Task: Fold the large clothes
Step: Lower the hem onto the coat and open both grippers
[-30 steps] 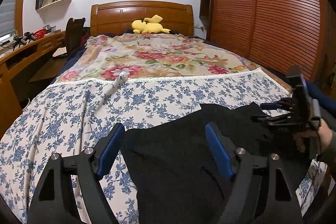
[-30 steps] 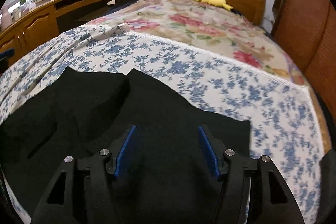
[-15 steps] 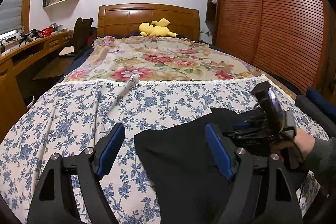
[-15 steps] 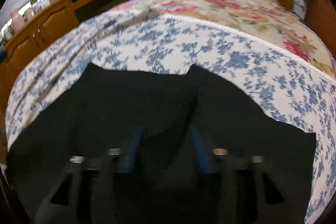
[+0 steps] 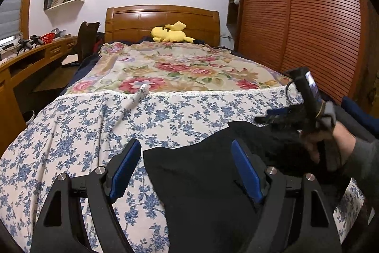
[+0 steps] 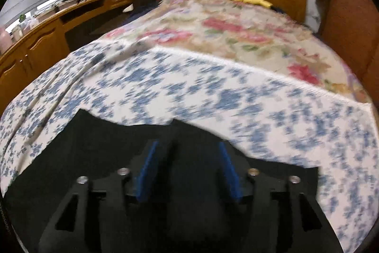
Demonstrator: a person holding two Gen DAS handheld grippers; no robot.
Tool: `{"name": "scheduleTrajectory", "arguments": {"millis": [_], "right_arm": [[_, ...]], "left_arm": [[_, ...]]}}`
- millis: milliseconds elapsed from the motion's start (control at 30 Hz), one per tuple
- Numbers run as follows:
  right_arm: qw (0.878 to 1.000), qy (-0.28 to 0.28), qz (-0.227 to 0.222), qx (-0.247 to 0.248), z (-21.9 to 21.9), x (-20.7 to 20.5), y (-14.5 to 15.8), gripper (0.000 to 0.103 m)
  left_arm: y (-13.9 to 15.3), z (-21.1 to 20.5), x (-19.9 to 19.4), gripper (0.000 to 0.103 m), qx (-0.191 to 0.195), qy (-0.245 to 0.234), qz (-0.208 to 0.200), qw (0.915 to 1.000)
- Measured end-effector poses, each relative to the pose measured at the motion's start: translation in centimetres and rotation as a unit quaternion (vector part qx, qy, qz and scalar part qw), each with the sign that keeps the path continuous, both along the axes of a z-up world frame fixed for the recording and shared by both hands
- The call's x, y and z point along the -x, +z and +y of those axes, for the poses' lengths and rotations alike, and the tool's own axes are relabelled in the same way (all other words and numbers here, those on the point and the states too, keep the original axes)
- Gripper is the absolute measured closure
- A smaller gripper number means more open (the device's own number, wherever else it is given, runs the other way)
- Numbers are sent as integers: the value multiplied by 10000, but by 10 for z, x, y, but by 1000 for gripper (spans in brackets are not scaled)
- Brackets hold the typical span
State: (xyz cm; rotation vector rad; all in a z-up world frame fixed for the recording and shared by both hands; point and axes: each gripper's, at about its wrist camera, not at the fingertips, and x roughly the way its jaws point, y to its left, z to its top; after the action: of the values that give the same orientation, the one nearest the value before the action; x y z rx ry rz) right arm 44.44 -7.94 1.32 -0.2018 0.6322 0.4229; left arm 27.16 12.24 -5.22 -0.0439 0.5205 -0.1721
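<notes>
A large black garment (image 5: 203,172) lies spread on the blue-flowered bed sheet (image 5: 78,134) at the near end of the bed. My left gripper (image 5: 186,145) hovers open over the garment's left edge, with nothing pressed between its blue pads. My right gripper (image 6: 188,145) is over the garment (image 6: 99,148) near its far edge. Its jaws are opening, with a raised crease of black cloth lying loose between the pads. In the left wrist view the right gripper (image 5: 279,113) shows at the right, held by a hand (image 5: 317,141) in a grey sleeve.
A floral blanket (image 5: 180,68) covers the far half of the bed, with a yellow plush toy (image 5: 170,34) by the wooden headboard. A white cord (image 5: 132,101) lies across the sheet. A wooden desk (image 5: 28,56) and a chair line the left side, a slatted wardrobe (image 5: 303,23) the right.
The right gripper's jaws narrowed on the black cloth, then widened again, and the hand moved toward the garment's far edge. The left gripper stayed open and in place.
</notes>
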Motion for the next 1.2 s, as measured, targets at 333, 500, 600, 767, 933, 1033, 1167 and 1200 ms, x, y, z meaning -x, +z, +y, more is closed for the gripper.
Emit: {"name": "scheduleTrajectory", "arguments": {"millis": [333, 500, 600, 767, 933, 1033, 1167, 1200], "right_arm": [[9904, -1263, 520, 221, -128, -21, -33, 46], [9787, -1595, 1208, 457, -148, -50, -65, 46], [9795, -1456, 1385, 148, -150, -60, -70, 46], [9849, -964, 1432, 86, -142, -60, -79, 81], [9818, -1696, 365, 768, -137, -46, -60, 98], [9802, -1817, 318, 727, -136, -46, -52, 97], [9791, -1881, 304, 709, -139, -31, -40, 76], [9808, -1811, 248, 673, -137, -22, -37, 74]], "left_arm": [[-8, -27, 0, 23, 10, -361, 88, 9993], [-17, -49, -3, 23, -118, -566, 199, 9981], [-25, -61, -4, 23, -322, -728, 255, 9965], [-34, -67, -6, 23, -347, -804, 421, 9953], [-39, -73, -5, 23, -394, -874, 497, 9942], [-44, -75, -5, 23, -406, -920, 538, 9935], [-53, -78, -5, 23, -426, -957, 655, 9923], [-56, -78, -6, 23, -413, -970, 687, 9921]]}}
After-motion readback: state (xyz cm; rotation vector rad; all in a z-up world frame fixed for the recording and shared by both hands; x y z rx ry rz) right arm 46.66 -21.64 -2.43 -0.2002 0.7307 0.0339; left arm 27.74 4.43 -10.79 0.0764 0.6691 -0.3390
